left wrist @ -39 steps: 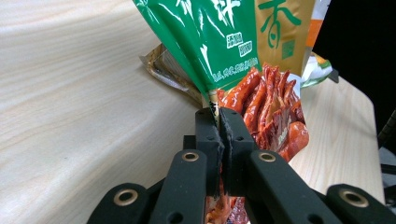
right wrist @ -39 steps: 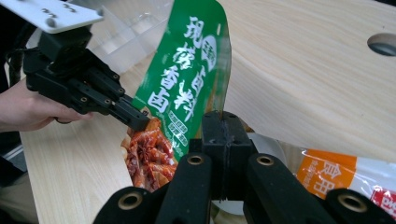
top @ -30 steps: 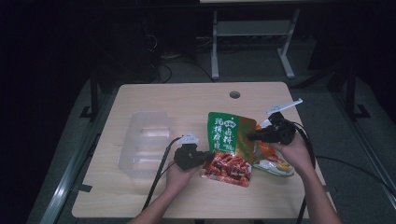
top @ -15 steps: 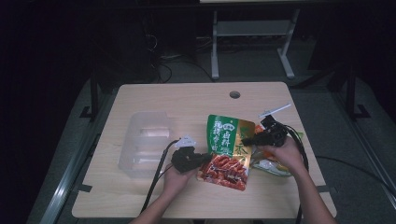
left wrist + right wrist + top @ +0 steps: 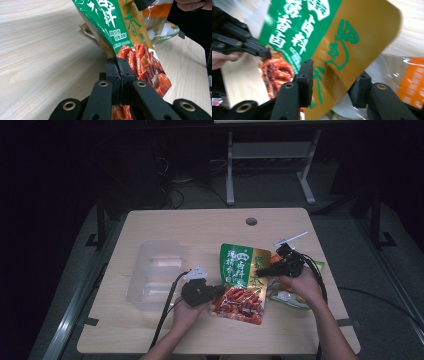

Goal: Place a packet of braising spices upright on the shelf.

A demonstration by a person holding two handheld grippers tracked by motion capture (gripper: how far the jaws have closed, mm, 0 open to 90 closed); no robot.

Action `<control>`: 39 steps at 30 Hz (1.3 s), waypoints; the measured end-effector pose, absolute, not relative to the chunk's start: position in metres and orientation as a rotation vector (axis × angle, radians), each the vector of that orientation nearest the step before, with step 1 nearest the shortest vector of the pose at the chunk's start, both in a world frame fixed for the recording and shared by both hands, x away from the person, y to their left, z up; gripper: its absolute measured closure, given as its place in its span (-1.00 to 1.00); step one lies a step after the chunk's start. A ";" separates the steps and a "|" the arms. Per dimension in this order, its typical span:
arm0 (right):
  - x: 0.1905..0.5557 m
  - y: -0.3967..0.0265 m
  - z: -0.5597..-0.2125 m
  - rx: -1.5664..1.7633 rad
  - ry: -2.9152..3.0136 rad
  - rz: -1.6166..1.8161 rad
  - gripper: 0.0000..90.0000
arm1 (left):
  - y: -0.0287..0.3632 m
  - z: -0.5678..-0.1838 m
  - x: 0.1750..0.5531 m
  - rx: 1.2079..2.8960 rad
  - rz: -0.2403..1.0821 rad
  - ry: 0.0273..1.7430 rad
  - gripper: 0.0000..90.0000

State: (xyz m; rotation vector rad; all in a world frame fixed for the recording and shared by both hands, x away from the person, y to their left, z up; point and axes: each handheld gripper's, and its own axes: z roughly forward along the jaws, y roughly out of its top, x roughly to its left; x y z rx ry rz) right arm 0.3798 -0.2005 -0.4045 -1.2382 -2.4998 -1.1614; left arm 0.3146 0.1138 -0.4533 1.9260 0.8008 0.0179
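Note:
A snack pouch (image 5: 241,279), green and gold with red meat strips printed on it, lies tilted across the table's front right. My left gripper (image 5: 212,295) is shut on its lower left edge; in the left gripper view the jaws (image 5: 119,65) pinch the pouch (image 5: 130,35) tight. My right gripper (image 5: 265,270) is at the pouch's right edge. Its jaws have just been opening and stand apart (image 5: 334,75), with the gold edge (image 5: 352,42) between them and no pad pressing on it.
A clear plastic container (image 5: 155,272) stands left of the pouch on the wooden table (image 5: 200,227). A second packet, clear with orange print (image 5: 295,299), lies under my right hand. The table has a cable hole (image 5: 251,221) at the back.
My right gripper has sunk slightly toward the table and its jaws have spread off the pouch's edge. The left gripper has kept its grip and place.

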 end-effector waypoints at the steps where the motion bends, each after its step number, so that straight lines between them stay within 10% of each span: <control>1: 0.380 -0.200 -0.404 -1.225 -2.483 -1.176 0.42 | 0.115 -0.453 0.314 1.925 0.020 0.800 0.98; 11: 0.382 -0.193 -0.412 -1.261 -2.491 -1.076 0.36 | 0.118 -0.447 0.306 1.917 0.035 0.761 0.98; 19: 0.373 -0.182 -0.402 -1.095 -2.548 -1.128 0.98 | 0.123 -0.449 0.304 1.926 0.040 0.771 0.92; 39: 0.329 -0.168 -0.352 -0.934 -2.642 -1.371 0.99 | 0.138 -0.430 0.263 2.011 0.214 0.746 -0.20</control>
